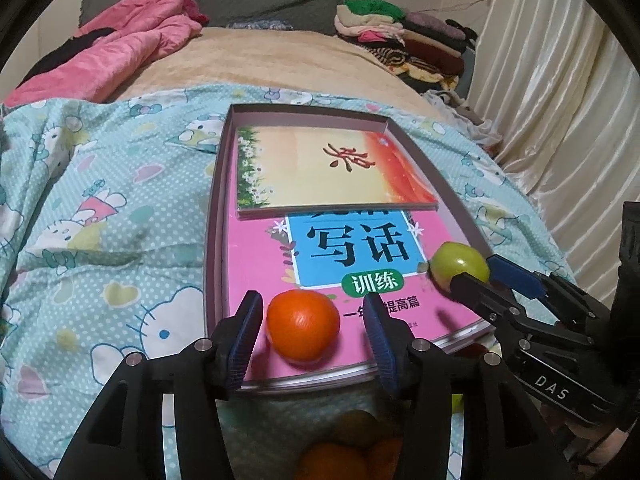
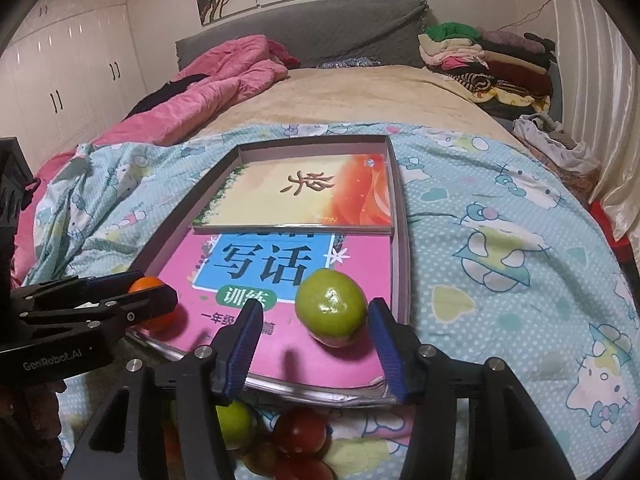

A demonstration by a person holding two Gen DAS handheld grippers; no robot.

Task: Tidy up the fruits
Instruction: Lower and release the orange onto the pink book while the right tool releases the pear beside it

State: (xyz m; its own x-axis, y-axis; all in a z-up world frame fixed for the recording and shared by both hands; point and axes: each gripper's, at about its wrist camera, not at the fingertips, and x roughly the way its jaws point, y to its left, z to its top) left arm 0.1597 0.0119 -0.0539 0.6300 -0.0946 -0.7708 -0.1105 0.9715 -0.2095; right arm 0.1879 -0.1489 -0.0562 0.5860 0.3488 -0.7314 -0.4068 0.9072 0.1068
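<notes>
An orange [image 1: 302, 324] rests on a pink book [image 1: 256, 280] that lies in a shallow box [image 1: 218, 200] on the bed. My left gripper [image 1: 312, 304] is open around the orange, with a gap at each pad. A green fruit [image 2: 330, 308] sits on the same pink book [image 2: 360, 264] near the box's right wall [image 2: 400, 220]. My right gripper [image 2: 316, 307] is open around it, the right pad close to the fruit and the left pad well clear. Each gripper also shows in the other's view, the right gripper [image 1: 482, 276] beside the green fruit [image 1: 460, 264] and the left gripper [image 2: 148, 292] at the orange [image 2: 146, 284].
More fruit lies on the blue patterned bedspread [image 1: 100, 240] in front of the box: orange ones [image 1: 352, 448], a green one [image 2: 236, 424] and red ones [image 2: 298, 432]. A second book [image 1: 320, 168] fills the box's far half. A pink quilt [image 2: 208, 92] and stacked clothes [image 2: 480, 60] lie behind.
</notes>
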